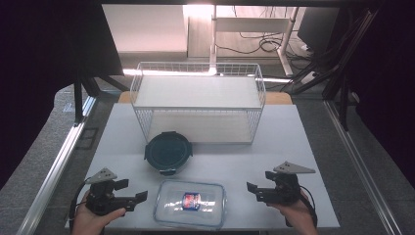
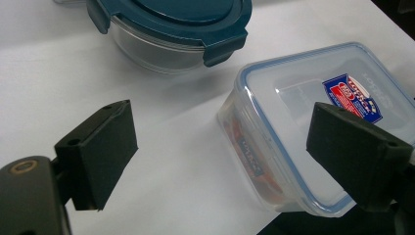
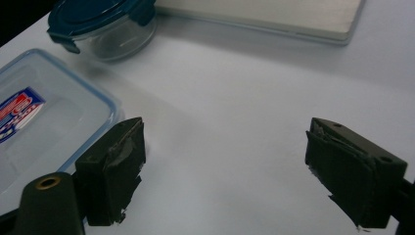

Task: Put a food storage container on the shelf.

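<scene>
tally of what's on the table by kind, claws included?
Food containers: 2, a round container with dark teal lid and a rectangular clear container
Wire rack: 1
Claws: 2, left claw and right claw, both open
Total: 5

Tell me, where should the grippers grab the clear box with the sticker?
Probably by its two short ends, one gripper from each side. The clear box lies flat between the open left gripper and right gripper, likely too wide for one.
</scene>
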Action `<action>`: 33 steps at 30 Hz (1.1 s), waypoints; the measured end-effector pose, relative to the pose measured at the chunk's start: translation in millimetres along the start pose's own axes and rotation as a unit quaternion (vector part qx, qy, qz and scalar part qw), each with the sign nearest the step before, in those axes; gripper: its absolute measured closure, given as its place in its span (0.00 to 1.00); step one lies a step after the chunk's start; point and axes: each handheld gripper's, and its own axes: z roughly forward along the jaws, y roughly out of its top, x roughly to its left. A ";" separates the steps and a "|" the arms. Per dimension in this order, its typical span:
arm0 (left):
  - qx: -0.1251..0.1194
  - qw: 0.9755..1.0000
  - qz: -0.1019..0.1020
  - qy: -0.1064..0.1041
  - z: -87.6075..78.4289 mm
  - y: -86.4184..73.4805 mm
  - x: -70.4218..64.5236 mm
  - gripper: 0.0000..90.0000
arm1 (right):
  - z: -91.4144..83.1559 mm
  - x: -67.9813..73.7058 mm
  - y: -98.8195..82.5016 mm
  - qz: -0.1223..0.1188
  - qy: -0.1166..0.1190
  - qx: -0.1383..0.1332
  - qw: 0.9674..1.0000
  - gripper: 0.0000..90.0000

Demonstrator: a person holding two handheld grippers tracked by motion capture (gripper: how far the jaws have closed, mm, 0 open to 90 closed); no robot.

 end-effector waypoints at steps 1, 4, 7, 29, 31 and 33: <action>0.001 1.000 -0.001 -0.001 0.9 -0.2 0.5 0.11 | 1.7 4.1 -2.5 0.004 0.007 0.007 1.000 0.15; 0.009 1.000 -0.014 -0.004 6.7 -1.3 2.9 0.11 | 4.8 8.6 -5.1 0.019 0.022 0.017 0.999 0.14; 0.015 1.000 -0.025 -0.004 11.6 -1.8 4.0 0.08 | 7.6 12.3 -6.1 0.029 0.029 0.023 0.999 0.14; 0.064 0.985 -0.105 -0.123 55.0 -0.5 -5.3 0.13 | 44.2 64.2 -22.1 0.115 0.132 0.081 0.981 0.13; 0.073 0.982 -0.113 -0.134 59.5 -1.6 -6.7 0.14 | 49.4 66.8 -25.1 0.132 0.137 0.085 0.978 0.13; 0.076 0.980 -0.122 -0.141 62.0 -3.9 -6.5 0.14 | 52.8 68.0 -27.5 0.146 0.144 0.089 0.975 0.13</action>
